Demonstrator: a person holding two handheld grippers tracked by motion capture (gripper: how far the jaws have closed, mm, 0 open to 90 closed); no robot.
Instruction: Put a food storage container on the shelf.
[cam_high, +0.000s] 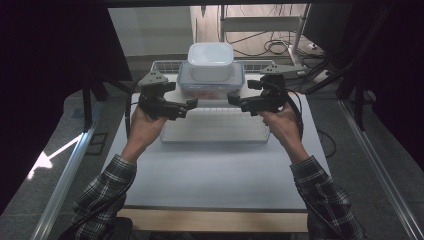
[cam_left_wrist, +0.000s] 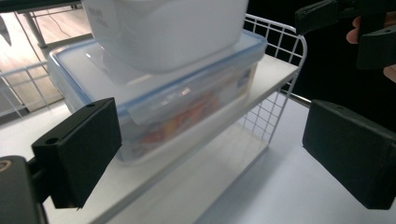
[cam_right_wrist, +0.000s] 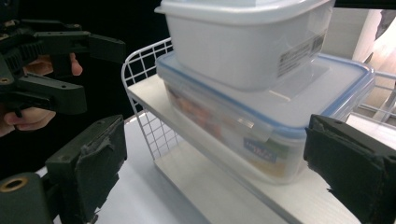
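Observation:
A white lidded tub (cam_high: 210, 60) sits stacked on a clear box with a blue-rimmed lid (cam_high: 210, 89). Both stand on the upper shelf of a white wire rack (cam_high: 215, 131). My left gripper (cam_high: 181, 96) hovers open just left of the clear box, and my right gripper (cam_high: 245, 92) hovers open just right of it. In the left gripper view the jaws of the left gripper (cam_left_wrist: 215, 154) stand wide in front of the clear box (cam_left_wrist: 187, 102), not touching it. In the right gripper view the right gripper (cam_right_wrist: 219, 172) is equally wide before the clear box (cam_right_wrist: 261, 116), with the white tub (cam_right_wrist: 243, 42) above.
The rack stands at the back of a white tabletop (cam_high: 215, 172) with a wooden front edge (cam_high: 210, 220). Black curtains hang on both sides. A monitor (cam_high: 325, 22) and floor cables (cam_high: 275, 47) lie behind the table. The rack's lower shelf (cam_high: 215, 120) is bare.

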